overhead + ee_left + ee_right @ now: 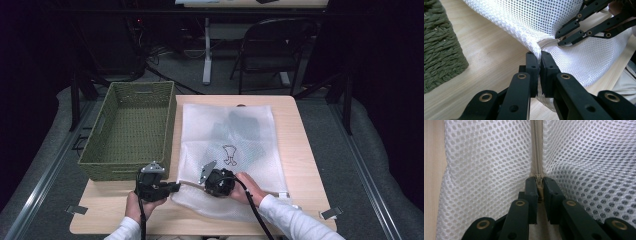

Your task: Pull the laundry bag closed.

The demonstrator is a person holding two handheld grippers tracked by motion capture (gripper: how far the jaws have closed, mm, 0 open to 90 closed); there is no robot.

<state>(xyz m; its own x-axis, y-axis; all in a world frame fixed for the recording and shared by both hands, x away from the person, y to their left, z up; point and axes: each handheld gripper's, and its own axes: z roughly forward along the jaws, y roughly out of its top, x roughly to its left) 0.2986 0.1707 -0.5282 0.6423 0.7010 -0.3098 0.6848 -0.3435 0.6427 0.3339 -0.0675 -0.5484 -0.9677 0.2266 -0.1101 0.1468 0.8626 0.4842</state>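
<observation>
Lying flat on the table (300, 150) beside a green basket (131, 127), the white mesh bag (235, 135) is showing a dark thing inside and a small drawing on its front. At its near edge the left gripper (540, 55) is pinching a fold of the mesh tightly. The right gripper (539, 181) is clenched on the zipper pull (539, 183) (the zipper (537, 150) is running straight up from its jaws). Both grippers are sitting close together at the bag's near left corner.
</observation>
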